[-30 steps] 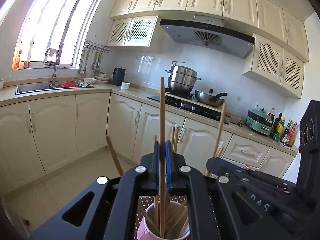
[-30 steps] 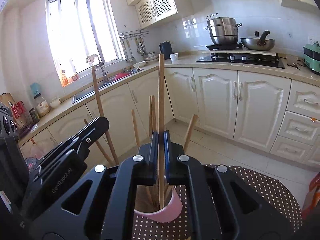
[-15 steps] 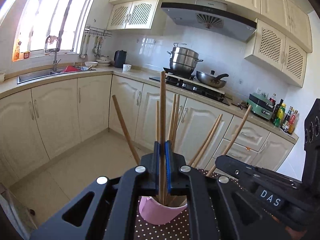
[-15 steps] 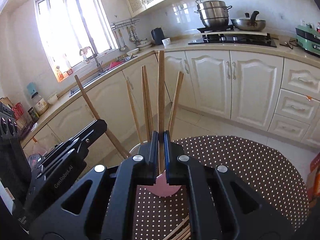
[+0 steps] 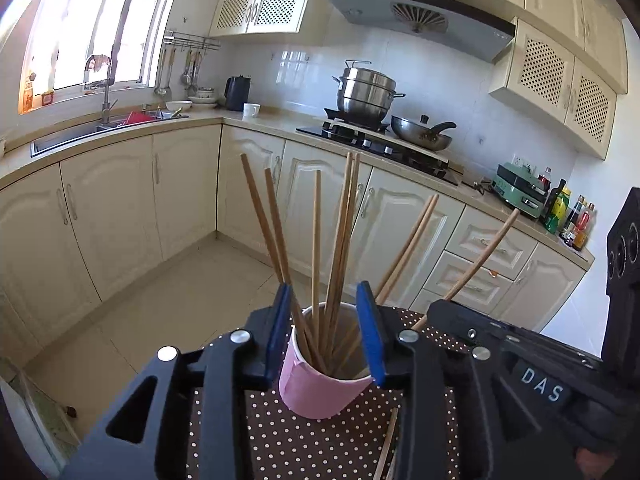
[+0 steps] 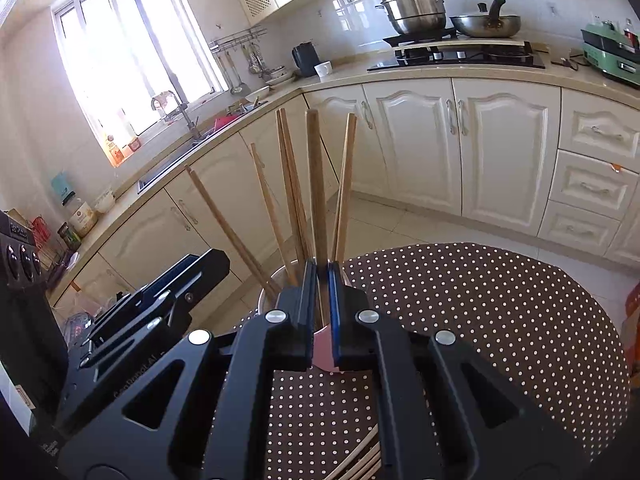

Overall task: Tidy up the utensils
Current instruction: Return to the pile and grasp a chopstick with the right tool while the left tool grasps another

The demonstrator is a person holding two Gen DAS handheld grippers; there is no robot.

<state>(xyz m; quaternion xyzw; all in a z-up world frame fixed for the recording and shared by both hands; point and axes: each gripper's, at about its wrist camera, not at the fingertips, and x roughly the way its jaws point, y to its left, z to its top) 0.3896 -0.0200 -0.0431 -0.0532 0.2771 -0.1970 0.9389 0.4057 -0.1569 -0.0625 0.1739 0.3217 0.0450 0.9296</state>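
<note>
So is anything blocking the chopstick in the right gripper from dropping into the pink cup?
Nothing visible. The right gripper holds its chopstick upright, lower end already inside the pink cup among the other chopsticks. The left gripper has just been opening, fingers astride the cup.

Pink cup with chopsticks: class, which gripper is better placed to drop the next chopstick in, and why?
The right gripper. It is shut on a chopstick standing over the pink cup. The left gripper has just been opening and grips nothing; the chopsticks between its jaws stand loose in the cup.
</note>
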